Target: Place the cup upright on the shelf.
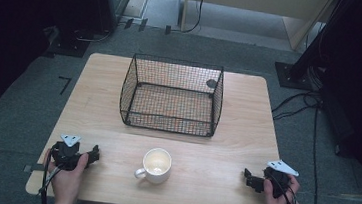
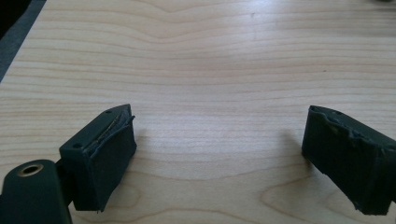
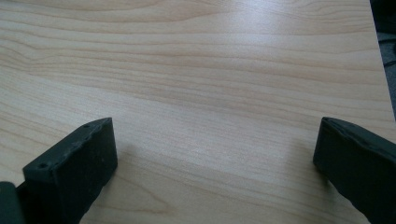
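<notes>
A white mug [image 1: 155, 165] stands upright near the front middle of the wooden table [image 1: 247, 118], its handle toward the left front. Behind it sits a black wire basket [image 1: 172, 95] with nothing in it. My left gripper [image 1: 94, 154] rests on the table at the front left, held by a hand, left of the mug. In the left gripper view my left gripper [image 2: 219, 158] is open over bare wood. My right gripper [image 1: 248, 178] lies at the front right, held by the other hand. In the right gripper view my right gripper [image 3: 215, 177] is open, nothing between its jaws.
Grey carpet surrounds the table. Black stands and cables [image 1: 299, 101] lie on the floor at the right, and dark equipment [image 1: 98, 3] stands at the back left. A small dark round mark [image 1: 211, 83] shows on the table behind the basket.
</notes>
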`<move>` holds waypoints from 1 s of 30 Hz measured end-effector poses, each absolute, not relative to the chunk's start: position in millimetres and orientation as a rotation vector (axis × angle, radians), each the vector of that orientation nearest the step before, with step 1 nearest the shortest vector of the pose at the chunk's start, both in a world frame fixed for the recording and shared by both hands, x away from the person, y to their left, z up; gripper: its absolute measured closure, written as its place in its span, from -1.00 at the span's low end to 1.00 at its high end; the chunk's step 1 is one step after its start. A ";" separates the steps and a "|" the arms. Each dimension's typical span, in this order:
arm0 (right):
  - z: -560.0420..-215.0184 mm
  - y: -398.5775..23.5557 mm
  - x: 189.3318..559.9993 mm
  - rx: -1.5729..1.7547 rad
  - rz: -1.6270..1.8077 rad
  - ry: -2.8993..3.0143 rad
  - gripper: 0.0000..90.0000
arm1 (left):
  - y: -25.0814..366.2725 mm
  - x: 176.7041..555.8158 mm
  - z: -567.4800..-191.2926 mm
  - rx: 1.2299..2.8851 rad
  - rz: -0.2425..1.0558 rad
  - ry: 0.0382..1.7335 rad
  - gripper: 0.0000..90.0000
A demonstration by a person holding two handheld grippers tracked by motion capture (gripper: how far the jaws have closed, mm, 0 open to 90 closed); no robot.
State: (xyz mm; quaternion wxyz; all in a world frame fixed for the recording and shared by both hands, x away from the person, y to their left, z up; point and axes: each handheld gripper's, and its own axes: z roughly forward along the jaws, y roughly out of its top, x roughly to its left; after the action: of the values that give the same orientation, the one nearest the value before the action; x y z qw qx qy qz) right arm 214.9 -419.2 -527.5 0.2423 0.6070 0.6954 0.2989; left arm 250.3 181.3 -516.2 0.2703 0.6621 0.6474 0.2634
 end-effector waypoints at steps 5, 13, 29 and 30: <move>-527.5 -419.3 215.3 1.664 0.815 1.895 -1.00 | 177.0 245.0 -511.3 1.797 0.743 1.663 -0.78; -527.5 -419.3 215.4 1.665 0.815 1.893 -1.00 | 161.7 235.3 -496.7 1.794 0.684 1.526 -0.73; -527.5 -419.3 215.4 1.664 0.815 1.893 -1.00 | 125.7 218.6 -471.7 1.836 0.591 1.308 -0.67; -527.5 -419.3 215.4 1.665 0.815 1.893 -1.00 | 123.4 217.7 -471.0 1.845 0.583 1.293 -0.67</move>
State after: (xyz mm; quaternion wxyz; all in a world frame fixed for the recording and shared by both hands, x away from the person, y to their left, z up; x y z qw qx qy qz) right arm 215.4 -419.3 -527.5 0.2436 0.6095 0.6930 0.2982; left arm 217.7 123.4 -471.0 0.3960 0.7281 0.5100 0.2300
